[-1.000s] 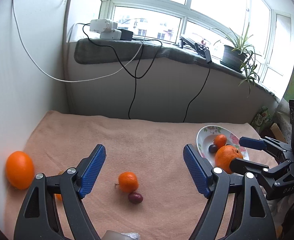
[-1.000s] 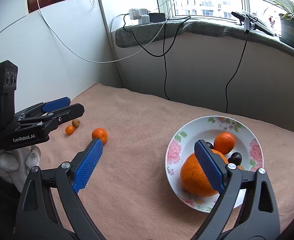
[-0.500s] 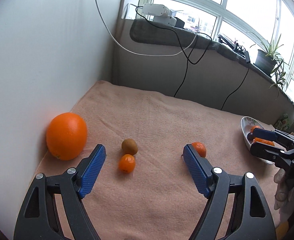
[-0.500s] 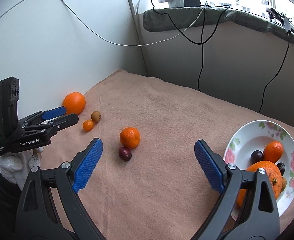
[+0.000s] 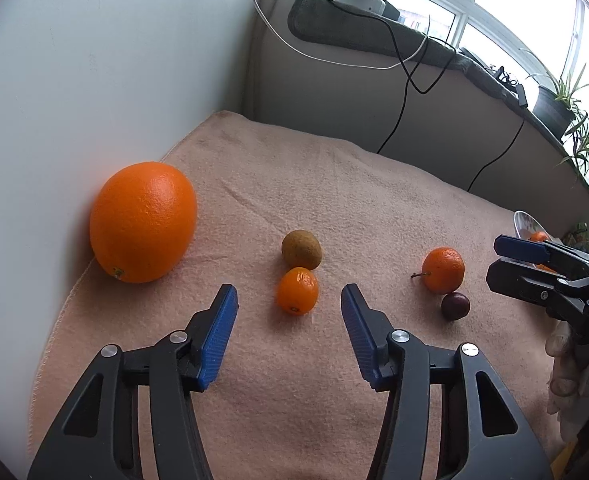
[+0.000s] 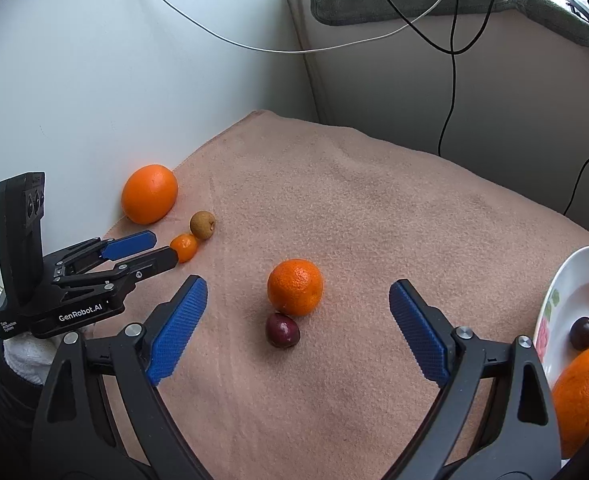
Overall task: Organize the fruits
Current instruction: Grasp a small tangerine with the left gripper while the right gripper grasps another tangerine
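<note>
My left gripper (image 5: 290,308) is open and empty, its jaws on either side of a small kumquat (image 5: 297,290) that lies just ahead on the cloth. A brown kiwi (image 5: 301,249) touches the kumquat's far side. A big orange (image 5: 143,222) rests against the left wall. A mandarin (image 5: 443,264) and a dark plum (image 5: 455,306) lie to the right. My right gripper (image 6: 296,312) is open and empty, facing the mandarin (image 6: 295,287) and plum (image 6: 282,329). The flowered plate (image 6: 562,300) at the right edge holds an orange (image 6: 582,394), a plum and more fruit.
A peach cloth (image 6: 354,208) covers the table. A white wall (image 5: 74,80) runs along the left side. A grey sill wall (image 6: 454,92) with hanging cables stands at the back. A potted plant (image 5: 554,100) is on the windowsill.
Both grippers swung left. The left one came down close to the kumquat and kiwi. The right one left the plate and now faces the mandarin and plum.
</note>
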`<state>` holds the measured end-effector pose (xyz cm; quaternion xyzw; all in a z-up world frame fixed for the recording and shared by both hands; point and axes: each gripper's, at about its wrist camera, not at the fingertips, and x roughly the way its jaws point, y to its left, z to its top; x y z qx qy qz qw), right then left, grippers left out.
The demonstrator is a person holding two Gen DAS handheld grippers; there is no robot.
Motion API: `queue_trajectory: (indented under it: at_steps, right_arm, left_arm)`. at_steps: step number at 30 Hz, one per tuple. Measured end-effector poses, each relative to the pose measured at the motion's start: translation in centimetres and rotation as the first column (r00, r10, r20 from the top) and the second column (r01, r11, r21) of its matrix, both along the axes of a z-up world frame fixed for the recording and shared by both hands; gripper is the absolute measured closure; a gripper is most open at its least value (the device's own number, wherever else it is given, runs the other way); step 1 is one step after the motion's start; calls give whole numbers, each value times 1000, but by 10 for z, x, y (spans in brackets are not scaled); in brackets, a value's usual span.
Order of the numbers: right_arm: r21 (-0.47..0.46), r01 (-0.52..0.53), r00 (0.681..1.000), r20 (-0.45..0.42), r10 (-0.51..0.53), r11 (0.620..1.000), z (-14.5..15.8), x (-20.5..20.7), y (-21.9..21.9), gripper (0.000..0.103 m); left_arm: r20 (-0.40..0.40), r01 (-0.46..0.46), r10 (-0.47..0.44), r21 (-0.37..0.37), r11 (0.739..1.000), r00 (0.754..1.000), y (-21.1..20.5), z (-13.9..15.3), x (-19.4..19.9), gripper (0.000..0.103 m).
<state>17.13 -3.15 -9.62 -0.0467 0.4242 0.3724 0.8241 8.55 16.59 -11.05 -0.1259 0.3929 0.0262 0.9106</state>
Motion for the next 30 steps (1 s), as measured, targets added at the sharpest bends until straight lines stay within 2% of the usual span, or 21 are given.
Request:
queue_trajectory:
  at_steps: [4,5,9,13,20,23,30]
  right_arm:
    - [-19,-16,1000,-11,16,1000,-7,1,11,16]
    - [-22,-18,1000,-14,18,1000,-9,2,13,20]
    - [-34,-17,999,-30,15,999,-15,8,20,23]
    - [-37,-16,999,-47,14,999,-17,13,24,33]
    - [-41,-23,997,-70,20,999,-22,18,26,58]
    - [-41,-18,997,-71,15,999,-23,20,26,65]
    - [-15,-2,997,-79,1,1000,-19,20,19,65]
  left_arm:
    - [-13,8,-8,-3,1000,1000,1,-3,3,61]
    - [-17,9,-10,-2,1000,1000,1,-3,3,61]
    - [-29,15,-15,-12,1000,999,3,-7,4,64]
    - [-30,10,-11,-38,999,999,7,-9,4,68]
    - [-33,20,-21,-28,999,999,3,-9,5,77]
    - [-28,28,-29,-28,999,999,2,-9,6,82]
    - [-21,27,-28,-31,999,999,3,-9,7,83]
